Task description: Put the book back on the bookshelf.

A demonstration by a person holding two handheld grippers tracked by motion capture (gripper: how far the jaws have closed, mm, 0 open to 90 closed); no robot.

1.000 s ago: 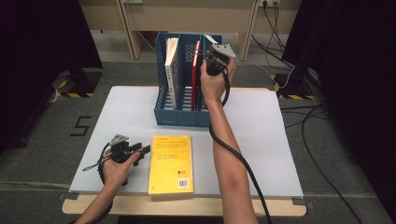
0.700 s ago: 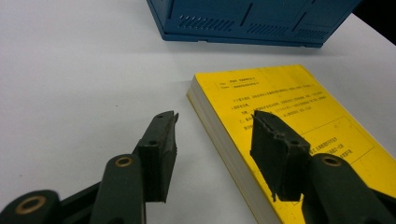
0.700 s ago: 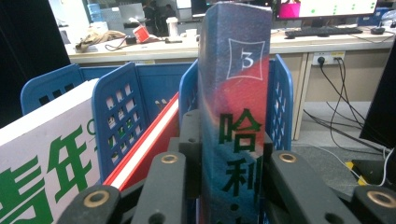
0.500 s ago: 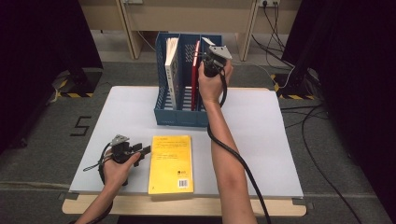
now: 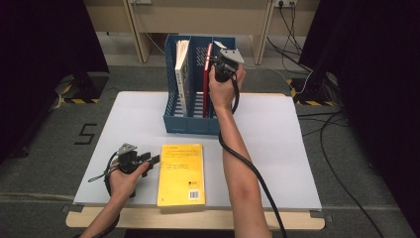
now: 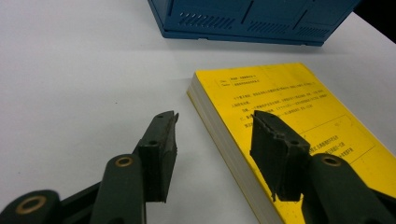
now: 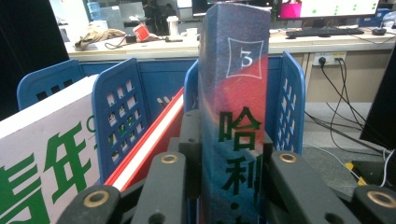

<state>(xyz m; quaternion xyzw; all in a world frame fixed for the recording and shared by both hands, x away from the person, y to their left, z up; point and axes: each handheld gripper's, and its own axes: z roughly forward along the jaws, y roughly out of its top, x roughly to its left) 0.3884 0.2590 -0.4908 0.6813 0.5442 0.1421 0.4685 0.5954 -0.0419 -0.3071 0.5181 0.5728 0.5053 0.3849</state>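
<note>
A yellow book lies flat near the table's front edge. My left gripper rests at its left side and is open. In the left gripper view one jaw is over the white table and the other over the yellow book, with nothing gripped. My right gripper is raised at the right compartment of the blue file rack. It is shut on the spine of an upright dark blue book marked 3. A red book and a white book stand in the rack.
The rack stands at the back middle of the white table. Its blue slotted dividers rise between the white book, the red book and the held one. A cable trails from the right gripper along the forearm.
My right hand has eased slightly left and down at the rack with the dark blue book. The left gripper and the yellow book have not moved.
</note>
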